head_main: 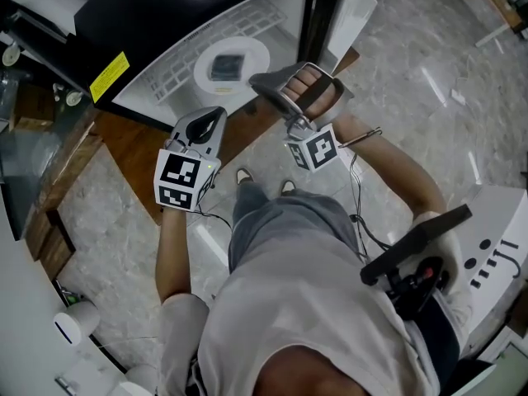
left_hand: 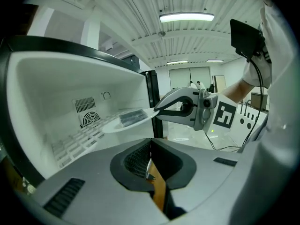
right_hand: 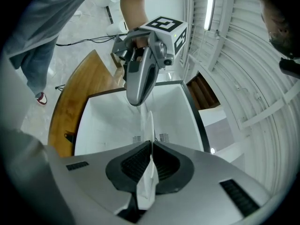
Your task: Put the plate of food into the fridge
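A white plate [head_main: 233,64] bearing a dark block of food [head_main: 226,67] hangs level inside the open fridge [head_main: 115,35], above its white wire shelf [head_main: 175,76]. My right gripper [head_main: 264,84] is shut on the plate's near rim. The right gripper view shows the plate [right_hand: 149,125] edge-on, running out from the right gripper [right_hand: 151,159]. My left gripper [head_main: 209,115] is just left of the plate at the fridge opening, shut with nothing held. The left gripper view shows the plate [left_hand: 117,123], the food [left_hand: 131,117] and the right gripper [left_hand: 161,109] at the rim, beyond the left gripper [left_hand: 150,146].
The fridge stands on a wooden base [head_main: 136,151] over a marble floor [head_main: 429,81]. Its black door frame [head_main: 318,11] stands right of the plate. The person's shoes [head_main: 244,176] are close to the base. A white machine [head_main: 495,250] and cables [head_main: 359,213] lie to the right.
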Demonstrator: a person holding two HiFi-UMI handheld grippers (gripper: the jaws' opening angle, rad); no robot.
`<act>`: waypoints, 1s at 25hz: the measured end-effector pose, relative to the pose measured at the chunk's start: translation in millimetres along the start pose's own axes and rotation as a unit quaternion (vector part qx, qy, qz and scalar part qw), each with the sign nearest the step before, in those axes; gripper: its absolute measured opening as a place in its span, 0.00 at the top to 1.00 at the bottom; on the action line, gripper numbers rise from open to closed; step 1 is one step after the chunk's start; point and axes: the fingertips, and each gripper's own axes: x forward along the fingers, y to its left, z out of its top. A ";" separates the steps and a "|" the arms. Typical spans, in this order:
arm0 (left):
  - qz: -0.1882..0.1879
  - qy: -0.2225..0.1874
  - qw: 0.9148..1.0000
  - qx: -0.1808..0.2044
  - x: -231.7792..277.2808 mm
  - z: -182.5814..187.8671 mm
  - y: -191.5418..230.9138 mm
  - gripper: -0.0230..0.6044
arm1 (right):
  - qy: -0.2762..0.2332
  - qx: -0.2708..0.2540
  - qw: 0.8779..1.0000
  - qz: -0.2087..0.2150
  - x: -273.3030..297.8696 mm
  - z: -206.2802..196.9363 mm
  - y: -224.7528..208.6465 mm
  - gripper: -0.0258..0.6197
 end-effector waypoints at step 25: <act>0.083 -0.034 0.989 -0.120 36.0 26.6 71.0 0.93 | -0.014 -0.013 1.000 0.006 90.8 6.8 -6.1 0.92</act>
